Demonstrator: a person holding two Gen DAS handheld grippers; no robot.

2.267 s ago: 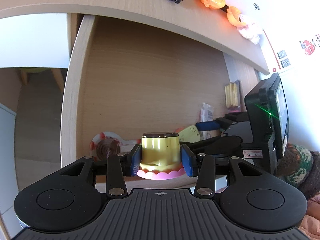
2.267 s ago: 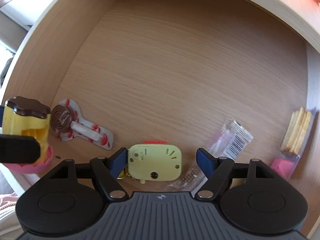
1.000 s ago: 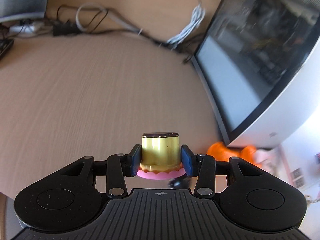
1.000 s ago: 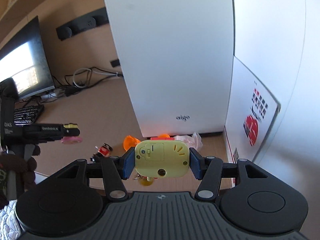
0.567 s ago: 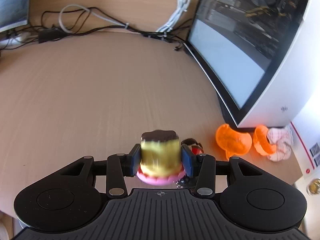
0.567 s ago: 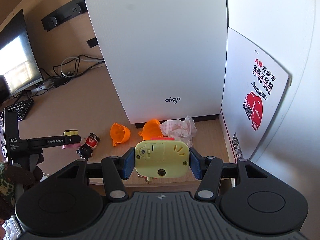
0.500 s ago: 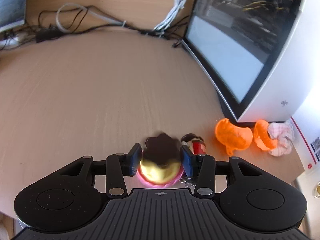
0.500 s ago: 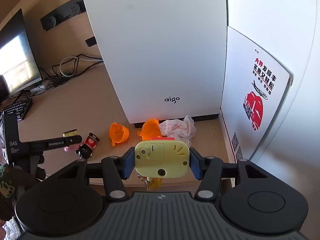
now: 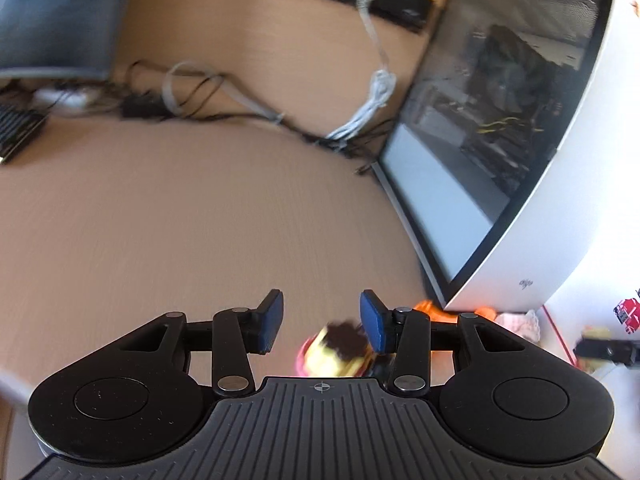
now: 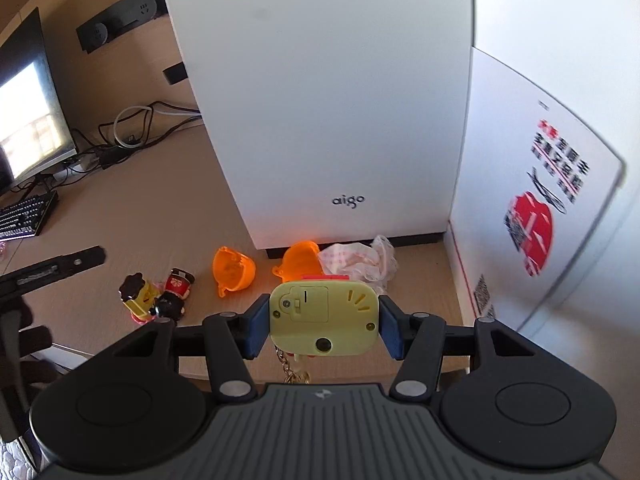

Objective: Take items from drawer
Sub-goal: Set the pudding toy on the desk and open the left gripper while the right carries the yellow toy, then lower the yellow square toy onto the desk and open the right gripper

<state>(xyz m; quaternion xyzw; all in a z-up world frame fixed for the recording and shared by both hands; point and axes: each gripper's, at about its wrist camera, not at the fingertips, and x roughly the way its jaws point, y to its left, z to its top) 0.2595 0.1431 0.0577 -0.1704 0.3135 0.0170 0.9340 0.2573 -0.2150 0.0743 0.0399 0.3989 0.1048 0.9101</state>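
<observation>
In the left wrist view, the left gripper (image 9: 321,322) stood open above the wooden desk (image 9: 180,216), its blue pads (image 9: 270,322) apart with nothing pressed between them. The pudding toy (image 9: 334,350), yellow with a dark brown top and a pink base, lay on the desk below and just inside the right-hand pad, at the lower centre of the frame. It was blurred and looked tipped, its brown top turned toward the upper right; whether it touched that pad could not be told. An orange piece (image 9: 430,307) showed just beyond the right finger, at the foot of the white computer case (image 9: 560,220) on the right.

In the right wrist view, the right gripper (image 10: 323,326) was closed on the yellow keychain toy (image 10: 323,320), a rounded block held with its long axis across the frame, from pad to pad, its flat back with a switch facing the camera. A gold chain (image 10: 294,372) hung below it. The toy was above the desk edge, in the lower centre. At the left, the pudding toy (image 10: 138,300) lay on the desk, leaning with its brown top toward the upper left, touching a small red and black figure (image 10: 174,292). Two orange cups (image 10: 233,270) lay further right, open sides visible and empty, beside a crumpled pink wrapper (image 10: 358,262) at the case's base. The left gripper's finger (image 10: 52,268) reached in from the left edge, apart from the pudding toy.
</observation>
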